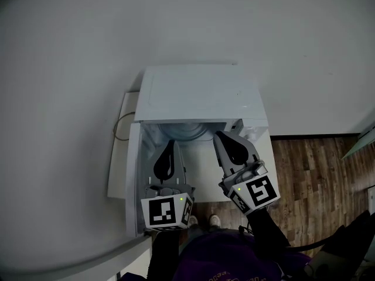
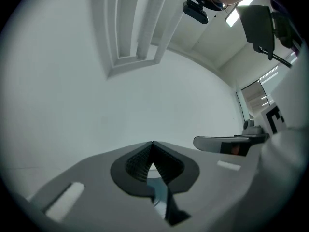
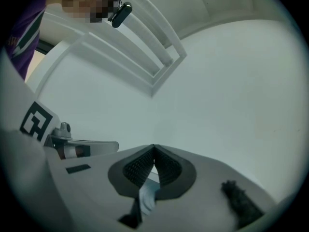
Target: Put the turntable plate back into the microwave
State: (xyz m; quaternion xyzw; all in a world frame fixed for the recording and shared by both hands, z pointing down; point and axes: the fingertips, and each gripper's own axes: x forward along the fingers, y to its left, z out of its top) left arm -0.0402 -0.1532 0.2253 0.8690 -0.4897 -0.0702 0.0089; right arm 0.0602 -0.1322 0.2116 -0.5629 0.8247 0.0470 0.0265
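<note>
A white microwave point(image 1: 199, 95) stands against the wall, seen from above, with its door point(image 1: 133, 180) swung open to the left. In its open front a pale, glassy round shape point(image 1: 188, 132), apparently the turntable plate, shows between the two gripper tips. My left gripper point(image 1: 170, 145) point(image 2: 152, 143) is held in front of the opening with its tips together and nothing seen between the pads. My right gripper point(image 1: 218, 135) point(image 3: 154, 146) is beside it, tips also meeting, empty as far as I can see. Both gripper views look over the jaws at bare white wall.
The microwave sits on a white cabinet point(image 1: 115, 171) in a corner of white walls. A thin cord point(image 1: 119, 127) loops at its left. Wooden floor point(image 1: 316, 180) lies to the right. The person's shoes point(image 1: 214, 220) stand just in front.
</note>
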